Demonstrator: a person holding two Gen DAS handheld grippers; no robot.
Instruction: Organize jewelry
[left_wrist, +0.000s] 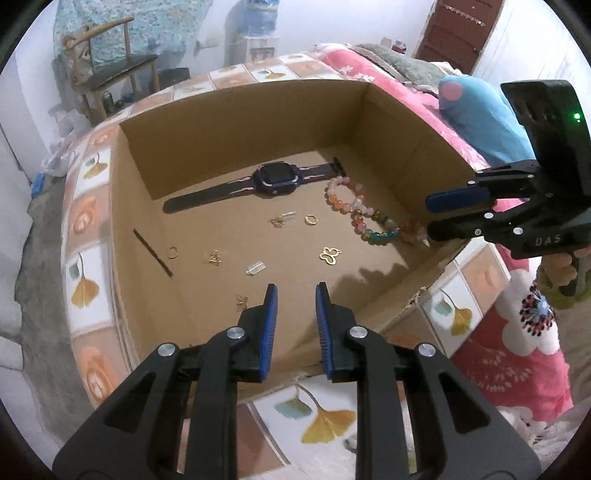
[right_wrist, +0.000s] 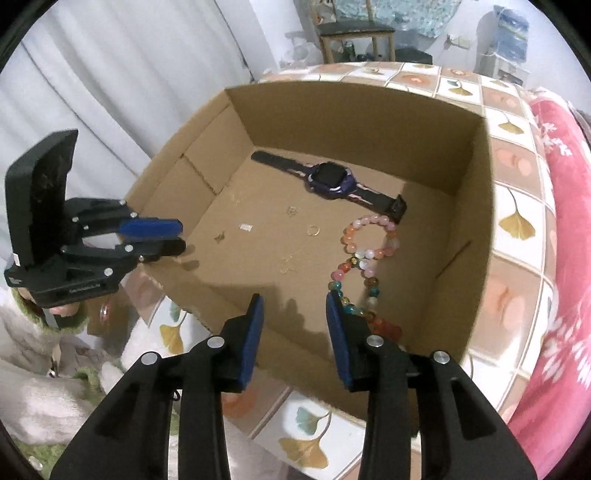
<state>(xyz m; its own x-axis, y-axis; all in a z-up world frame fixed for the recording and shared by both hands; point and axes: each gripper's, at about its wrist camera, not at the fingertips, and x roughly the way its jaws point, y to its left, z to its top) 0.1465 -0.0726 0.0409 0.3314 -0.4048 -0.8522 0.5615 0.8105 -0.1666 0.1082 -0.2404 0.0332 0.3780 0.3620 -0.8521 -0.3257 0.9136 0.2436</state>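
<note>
Blue-padded fingers (left_wrist: 271, 314) of the left gripper (left_wrist: 295, 291) are hanging over the near edge of a cardboard box (left_wrist: 236, 122), the jaws standing narrowly apart with nothing between them. Going left to right across the box floor, a small gold ring (left_wrist: 173, 252) is lying by a slit in the cardboard, a gold charm (left_wrist: 241, 301) is sitting just left of the left fingertip, a clear clip (left_wrist: 255, 267) is resting just ahead of the jaws, and a gold butterfly (left_wrist: 330, 255) is lying ahead and to the right. A watch (left_wrist: 275, 179) is stretching along the back wall, its strap running left to right. A bead bracelet (left_wrist: 364, 210) is trailing in two loops from beside the watch's right end toward the right wall, its long axis running from the back of the box toward the right gripper (left_wrist: 430, 218). That gripper is reaching in over the right rim, jaws partly spread and holding nothing; in its own view the bracelet's near end is lying just beside and partly behind its right finger (right_wrist: 338, 332), outside the gap. The right hand looks the nearer one for the bracelet, and would likely need to shift rightward to straddle the beads; the left is better placed for the charm and clip
</note>
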